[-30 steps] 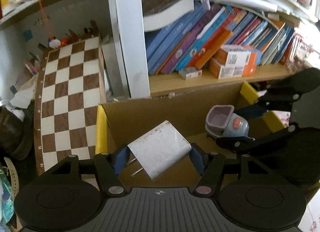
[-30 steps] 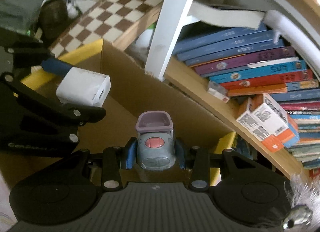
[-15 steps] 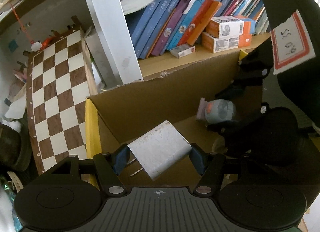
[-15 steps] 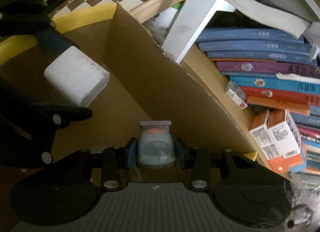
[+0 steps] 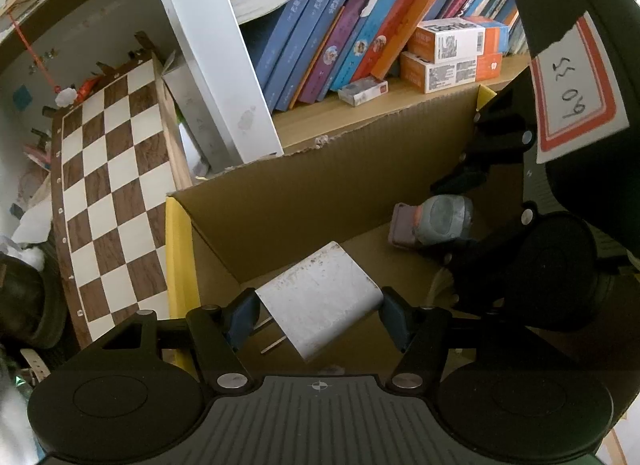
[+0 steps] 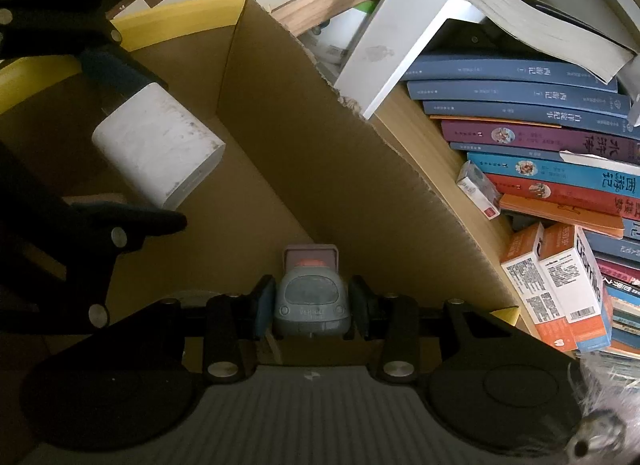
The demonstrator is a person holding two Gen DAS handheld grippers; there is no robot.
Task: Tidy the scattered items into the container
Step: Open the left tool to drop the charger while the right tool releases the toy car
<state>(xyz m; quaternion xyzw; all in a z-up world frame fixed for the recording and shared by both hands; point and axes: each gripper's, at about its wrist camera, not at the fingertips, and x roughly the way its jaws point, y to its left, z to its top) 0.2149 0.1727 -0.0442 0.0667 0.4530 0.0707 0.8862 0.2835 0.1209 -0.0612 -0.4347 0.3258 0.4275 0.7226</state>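
My left gripper [image 5: 316, 315] is shut on a white plug charger [image 5: 318, 305] with two metal prongs, held above the inside of the open cardboard box [image 5: 304, 193]. The charger also shows in the right wrist view [image 6: 156, 157]. My right gripper [image 6: 310, 305] is shut on a small grey toy car [image 6: 310, 301] with a purple back end, held low inside the cardboard box [image 6: 320, 169]. The toy car shows at the right of the left wrist view [image 5: 436, 221], with the right gripper's black body behind it.
The box has yellow-edged flaps [image 5: 178, 265]. A brown and white chessboard [image 5: 108, 185] leans at its left. Behind the box stand a white shelf post [image 5: 212, 49] and a wooden shelf with books [image 5: 360, 17] and orange cartons [image 5: 452, 53].
Both grippers have moved down and forward into the box with their loads. The toy car now sits lower, near the box floor. Both grips are unchanged.
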